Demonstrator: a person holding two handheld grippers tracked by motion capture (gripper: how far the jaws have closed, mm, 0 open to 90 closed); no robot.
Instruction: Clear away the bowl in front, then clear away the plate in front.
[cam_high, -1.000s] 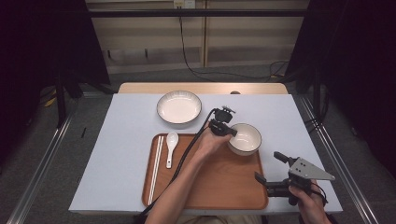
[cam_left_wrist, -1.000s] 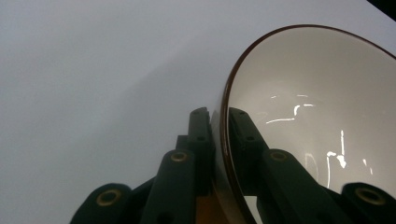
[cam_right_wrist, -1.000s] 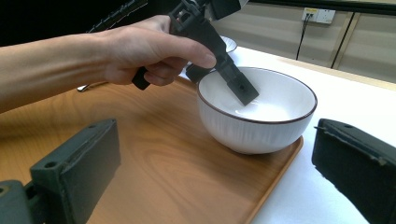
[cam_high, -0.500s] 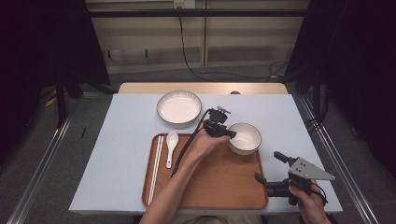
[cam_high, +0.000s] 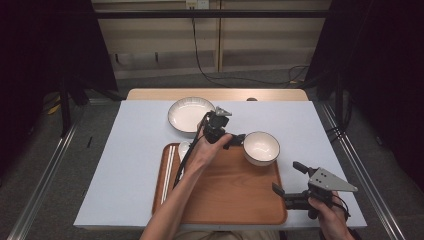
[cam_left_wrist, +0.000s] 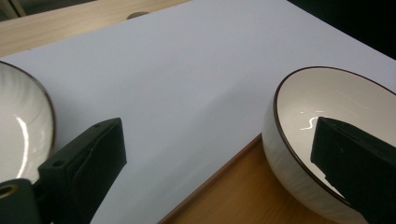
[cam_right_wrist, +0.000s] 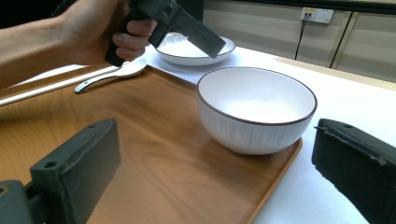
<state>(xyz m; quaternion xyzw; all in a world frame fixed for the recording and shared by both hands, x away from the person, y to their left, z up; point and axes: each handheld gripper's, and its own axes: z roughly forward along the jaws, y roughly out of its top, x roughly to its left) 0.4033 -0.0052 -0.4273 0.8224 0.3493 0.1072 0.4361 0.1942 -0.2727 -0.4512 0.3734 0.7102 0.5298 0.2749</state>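
High view: The desk (cam_high: 125, 165), covered by a pale sheet, carried a wooden tray (cam_high: 235, 195) on its near half. A white bowl (cam_high: 261, 147) with a dark rim sat upright on the far right corner of the tray. A white plate (cam_high: 187, 114) rested on the sheet beyond the tray's far edge. A white spoon (cam_high: 184, 148) lay at the far left corner of the tray, partly hidden by the hand, and 2 pale chopsticks (cam_high: 168, 172) lay along the tray's left edge. The left gripper (cam_high: 236, 141) was held over the far edge of the tray, between plate and bowl, pointing toward the bowl. Its jaws had just been opening and stood apart, with nothing between them; the bowl lay just beside them, untouched. The right gripper (cam_high: 289, 178) was held at the near right corner of the tray, jaws apart and empty, well apart from the bowl.

Left gripper view: The 2 black jaws stood wide apart. The bowl (cam_left_wrist: 299, 140) sat behind the right jaw, on the tray's edge. The plate (cam_left_wrist: 21, 126) showed behind the left jaw. Bare sheet lay between the jaws.

Right gripper view: The jaws stood wide apart with nothing gripped. The bowl (cam_right_wrist: 256, 108) stood upright at the tray's (cam_right_wrist: 154, 158) corner, empty. The spoon (cam_right_wrist: 112, 74) and chopsticks (cam_right_wrist: 51, 88) lay at the left. The left gripper showed above the plate (cam_right_wrist: 194, 50).
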